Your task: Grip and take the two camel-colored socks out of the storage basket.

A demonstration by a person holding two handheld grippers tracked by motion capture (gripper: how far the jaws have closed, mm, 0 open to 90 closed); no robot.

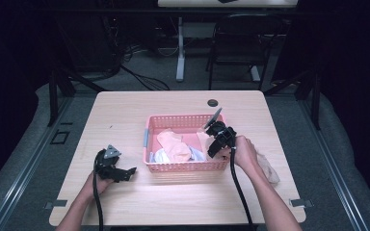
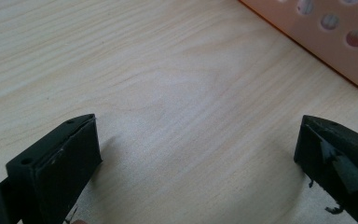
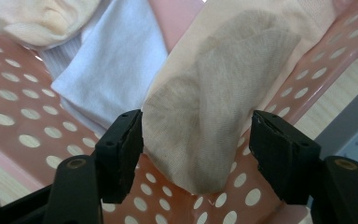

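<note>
High view: the right gripper (image 1: 215,139) dips into the pink basket (image 1: 183,166) on the table (image 1: 173,197); the left gripper (image 1: 118,171) rests beside it.

Left gripper view: jaws wide apart, bare table between them.

Right gripper view: jaws part open, the beige sock (image 3: 214,107) lying between them, the left jaw at its edge, the right jaw apart.

A beige sock (image 3: 223,88), thin and greyed at the toe and sole, was seen draped limp against the inner wall of the pink perforated basket (image 1: 185,166), toe end lowest. It was lying beside a white sock (image 3: 116,70), at the basket's right end.
</note>
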